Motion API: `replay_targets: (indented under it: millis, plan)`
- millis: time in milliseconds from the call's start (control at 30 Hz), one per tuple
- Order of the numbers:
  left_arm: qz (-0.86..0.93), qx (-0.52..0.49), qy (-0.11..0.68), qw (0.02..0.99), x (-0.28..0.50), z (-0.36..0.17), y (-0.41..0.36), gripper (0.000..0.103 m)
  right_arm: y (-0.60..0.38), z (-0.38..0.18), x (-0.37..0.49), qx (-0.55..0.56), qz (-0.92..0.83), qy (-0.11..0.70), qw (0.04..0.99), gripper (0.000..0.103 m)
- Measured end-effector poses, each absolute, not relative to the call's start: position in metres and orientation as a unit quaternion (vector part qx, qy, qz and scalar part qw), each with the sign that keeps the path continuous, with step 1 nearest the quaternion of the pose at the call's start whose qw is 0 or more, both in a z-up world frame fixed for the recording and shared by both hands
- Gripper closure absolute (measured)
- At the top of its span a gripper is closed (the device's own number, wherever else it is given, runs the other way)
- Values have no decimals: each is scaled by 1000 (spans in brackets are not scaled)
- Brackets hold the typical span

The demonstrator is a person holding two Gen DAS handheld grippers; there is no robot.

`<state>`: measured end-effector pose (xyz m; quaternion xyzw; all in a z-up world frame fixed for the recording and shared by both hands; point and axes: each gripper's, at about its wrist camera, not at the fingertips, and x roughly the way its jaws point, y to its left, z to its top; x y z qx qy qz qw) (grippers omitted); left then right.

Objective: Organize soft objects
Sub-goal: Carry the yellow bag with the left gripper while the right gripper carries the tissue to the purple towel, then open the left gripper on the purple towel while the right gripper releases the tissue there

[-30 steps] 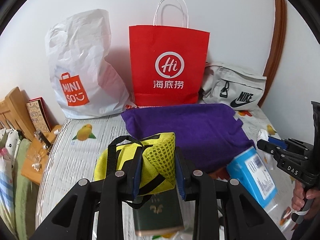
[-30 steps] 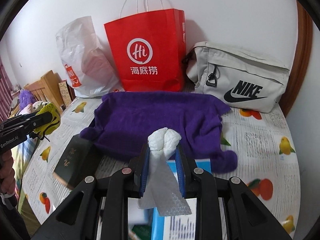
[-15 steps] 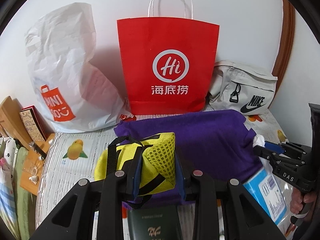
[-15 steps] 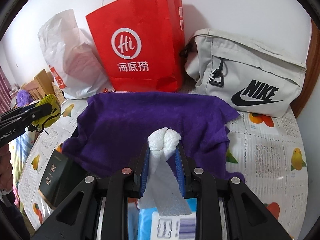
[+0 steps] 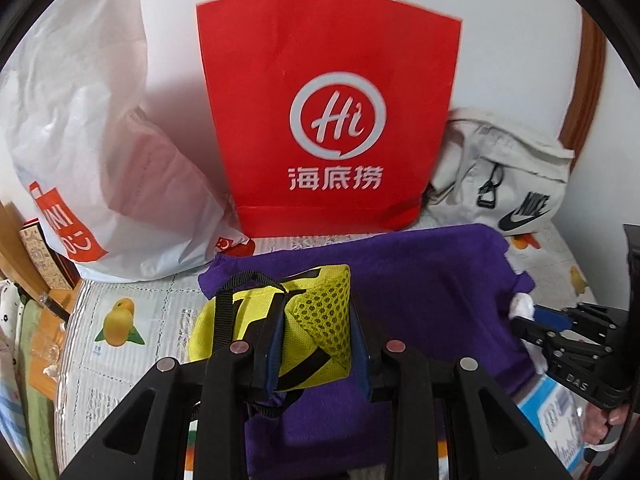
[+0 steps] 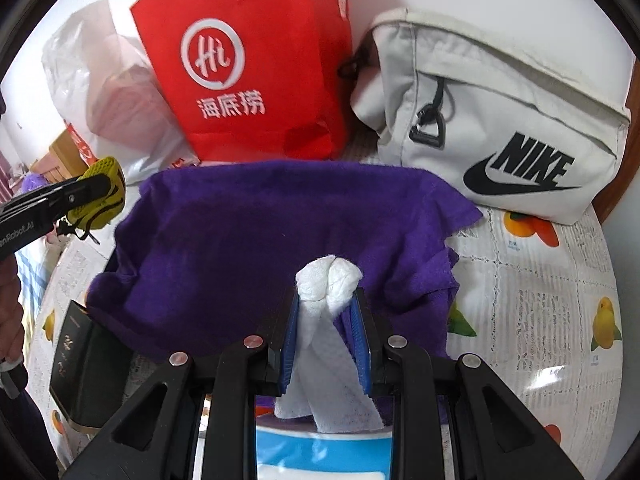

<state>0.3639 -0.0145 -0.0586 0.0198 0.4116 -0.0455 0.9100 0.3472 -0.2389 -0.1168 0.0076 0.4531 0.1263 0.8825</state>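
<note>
Left gripper (image 5: 316, 340) is clamped on the yellow mesh pouch (image 5: 276, 320), its blue pads pressing the netted end from both sides, black straps looping up and across the fabric, and the pouch is held up off the table (image 5: 132, 304), over the near left part of the purple towel (image 5: 420, 292). Over on the other side, the right gripper (image 6: 326, 324) is pinched tight on a white tissue (image 6: 324, 344), the crumpled top poking out above the fingertips and the rest trailing down toward a blue tissue pack (image 6: 320, 452) at the near edge. That purple towel lies spread across the middle of the table, rumpled along its right side, its far edge running close to the bags at the back. Along the far edge by the wall: a white plastic shopping bag (image 5: 88, 148) at the left, a red paper bag (image 5: 332, 112) upright in the centre, and a pale grey Nike bag (image 6: 500, 120) slumped at the right, touching the red bag's side. A dark booklet (image 6: 84, 364) sits near the table's left edge, partly tucked under the towel's corner. From the right wrist view the left gripper shows at the left rim with the yellow pouch in its grasp; from the left wrist view the right gripper sits low at the right with the tissue in it.
</note>
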Motion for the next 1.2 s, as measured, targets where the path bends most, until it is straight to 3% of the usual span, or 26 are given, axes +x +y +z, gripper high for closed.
replay_targets:
  millis: [733, 867, 967, 1000, 1200]
  plan:
    - [-58, -17, 444, 894, 408, -94, -22, 74, -240, -150, 378, 2, 118, 503, 856, 77]
    - [-66, -18, 448, 891, 407, -96, -22, 67, -237, -150, 378, -4, 119, 496, 860, 74]
    - [-70, -22, 447, 891, 405, -97, -22, 53, -239, -147, 375, -6, 124, 491, 863, 60]
    - [-73, -23, 445, 892, 404, -96, -23, 52, -239, -145, 374, -6, 123, 488, 864, 52]
    - [-73, -17, 438, 896, 393, -86, -23, 46, -241, -130, 363, -5, 123, 470, 874, 34]
